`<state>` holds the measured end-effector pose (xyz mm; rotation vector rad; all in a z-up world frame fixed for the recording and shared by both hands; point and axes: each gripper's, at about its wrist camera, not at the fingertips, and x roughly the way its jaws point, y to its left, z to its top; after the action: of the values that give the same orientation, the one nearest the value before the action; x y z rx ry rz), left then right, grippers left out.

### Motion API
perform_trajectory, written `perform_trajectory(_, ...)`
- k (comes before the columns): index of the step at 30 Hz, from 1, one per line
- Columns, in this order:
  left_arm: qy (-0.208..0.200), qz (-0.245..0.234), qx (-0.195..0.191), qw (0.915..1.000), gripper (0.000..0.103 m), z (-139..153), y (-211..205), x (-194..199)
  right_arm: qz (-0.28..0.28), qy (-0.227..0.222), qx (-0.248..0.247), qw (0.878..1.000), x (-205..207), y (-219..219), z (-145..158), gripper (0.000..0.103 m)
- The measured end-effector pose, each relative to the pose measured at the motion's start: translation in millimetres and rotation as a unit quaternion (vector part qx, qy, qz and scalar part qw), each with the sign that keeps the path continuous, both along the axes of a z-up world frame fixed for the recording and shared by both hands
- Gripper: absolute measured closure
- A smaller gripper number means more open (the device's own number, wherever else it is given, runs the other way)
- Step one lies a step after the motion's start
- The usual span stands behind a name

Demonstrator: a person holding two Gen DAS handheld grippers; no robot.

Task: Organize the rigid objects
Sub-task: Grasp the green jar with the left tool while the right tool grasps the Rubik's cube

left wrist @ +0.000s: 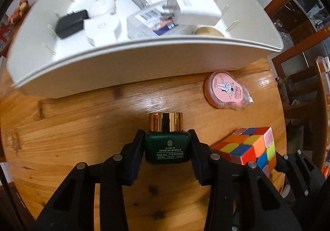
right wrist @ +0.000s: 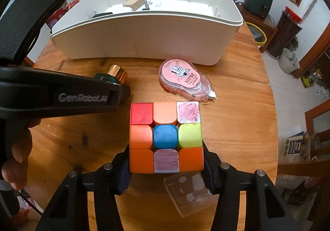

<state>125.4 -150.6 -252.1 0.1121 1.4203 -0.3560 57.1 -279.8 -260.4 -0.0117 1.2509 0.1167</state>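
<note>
A dark green jar point(left wrist: 167, 148) with a gold cap lies on the wooden table point(left wrist: 72, 127). My left gripper point(left wrist: 166, 138) is shut on it, its pads against the jar's two sides. In the right wrist view the same jar point(right wrist: 117, 73) pokes out past the left gripper's finger point(right wrist: 115, 94). A scrambled colour cube point(right wrist: 165, 136) sits on the table with my right gripper point(right wrist: 166, 154) shut on its lower sides. The cube point(left wrist: 249, 148) stands just to the right of the jar.
A white bin point(right wrist: 144, 34) holding chargers, plugs and small boxes stands at the back. A pink correction-tape dispenser point(right wrist: 183, 78) lies between bin and cube. A clear plastic piece point(right wrist: 189, 191) lies under the right finger. A person's hand point(right wrist: 18, 148) holds the left gripper.
</note>
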Motion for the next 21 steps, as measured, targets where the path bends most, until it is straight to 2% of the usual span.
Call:
perform_trajectory(5, -0.029, -0.01, 0.01, 0.9995, 0.058, 38.0, 14.8, -12.2, -0.002, -0.014, 0.018, 1.0, -2.1, -1.3, 16.6, 0.047)
perform_trajectory(9, -0.039, 0.003, 0.011, 0.9992, 0.058, 70.9, 33.9, -13.8, -0.001, -0.031, 0.03, 0.999, -4.3, 0.5, 39.0, 0.047)
perform_trajectory(15, -0.087, 0.039, 0.008, 0.9954, 0.059, 123.2, 62.5, 5.9, 0.014, -0.07, 0.033, 0.997, 5.8, 3.8, 83.9, 0.047)
perform_trajectory(21, -0.148, 0.056, 0.003, 0.9874, 0.058, 179.7, 75.6, 28.4, 0.016, -0.12, 0.033, 0.992, 39.5, 1.9, 144.5, 0.047)
